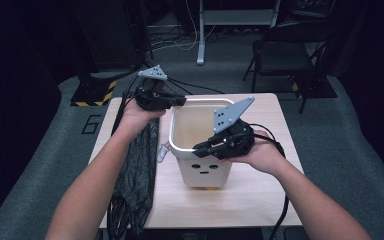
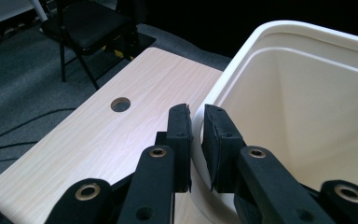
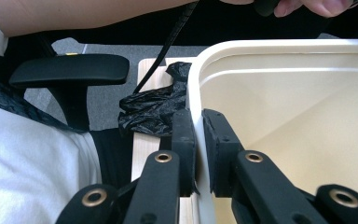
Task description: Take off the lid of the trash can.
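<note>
A cream plastic bin (image 1: 205,172) with a small face printed on its front stands upright in the middle of the light wood table (image 1: 260,192). My left gripper (image 1: 182,101) reaches the bin's far left rim. In the left gripper view its jaws (image 2: 196,114) straddle the bin (image 2: 298,93), one pad outside the wall and one inside, pressed on the rim. My right gripper (image 1: 197,148) is at the near rim. In the right gripper view it (image 3: 198,119) clamps the bin (image 3: 284,93) the same way. The bin's inside looks empty.
A crumpled black plastic bag (image 1: 137,170) lies along the table's left side and hangs over the near edge; it lies beside the bin (image 3: 154,109). The table has a round cable hole (image 2: 120,103). A black folding chair (image 1: 280,50) stands beyond the table on grey carpet.
</note>
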Demonstrator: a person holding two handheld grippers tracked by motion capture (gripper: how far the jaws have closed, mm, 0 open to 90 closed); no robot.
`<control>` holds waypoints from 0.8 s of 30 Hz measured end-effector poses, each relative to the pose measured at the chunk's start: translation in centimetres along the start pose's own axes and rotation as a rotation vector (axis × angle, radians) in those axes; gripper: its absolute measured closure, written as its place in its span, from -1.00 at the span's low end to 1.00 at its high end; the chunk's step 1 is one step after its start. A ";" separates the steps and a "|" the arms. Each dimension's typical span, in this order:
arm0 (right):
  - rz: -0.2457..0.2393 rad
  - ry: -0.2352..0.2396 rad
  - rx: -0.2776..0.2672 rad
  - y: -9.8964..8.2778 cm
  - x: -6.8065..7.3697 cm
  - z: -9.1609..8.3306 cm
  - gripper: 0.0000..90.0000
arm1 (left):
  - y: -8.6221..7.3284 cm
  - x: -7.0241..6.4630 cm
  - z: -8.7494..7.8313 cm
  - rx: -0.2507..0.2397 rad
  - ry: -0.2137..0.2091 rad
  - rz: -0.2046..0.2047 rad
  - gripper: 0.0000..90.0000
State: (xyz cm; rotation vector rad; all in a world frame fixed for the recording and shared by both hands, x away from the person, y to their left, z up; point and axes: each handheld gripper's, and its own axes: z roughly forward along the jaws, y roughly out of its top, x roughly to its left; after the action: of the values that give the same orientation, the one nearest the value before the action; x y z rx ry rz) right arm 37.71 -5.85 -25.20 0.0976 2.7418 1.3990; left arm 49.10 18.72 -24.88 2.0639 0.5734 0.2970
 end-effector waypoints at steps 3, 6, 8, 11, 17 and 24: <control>-0.005 -0.001 0.004 0.0 0.0 0.0 0.85 | 0.1 0.0 -0.1 -0.002 0.003 0.005 0.81; 0.000 0.004 -0.015 0.2 0.0 -0.3 0.85 | 0.1 0.0 -0.1 -0.003 -0.001 -0.002 0.83; 0.001 0.004 -0.017 0.3 0.0 -0.4 0.85 | 0.1 0.0 -0.1 -0.004 0.002 0.000 0.83; -0.004 0.003 -0.012 0.4 -0.1 -0.4 0.84 | 0.2 0.0 -0.1 -0.004 0.005 0.004 0.84; -0.005 0.005 -0.013 0.5 -0.1 -0.4 0.85 | 0.3 0.1 -0.4 -0.017 -0.001 0.003 0.84; -0.021 0.010 -0.015 0.9 -0.1 -0.6 0.86 | 0.9 0.0 -0.8 -0.030 0.005 0.022 0.84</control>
State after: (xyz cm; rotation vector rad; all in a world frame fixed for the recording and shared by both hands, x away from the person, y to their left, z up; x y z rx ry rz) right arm 37.82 -5.85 -24.08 0.0612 2.7321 1.4184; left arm 48.99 18.88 -23.69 2.0419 0.5468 0.3216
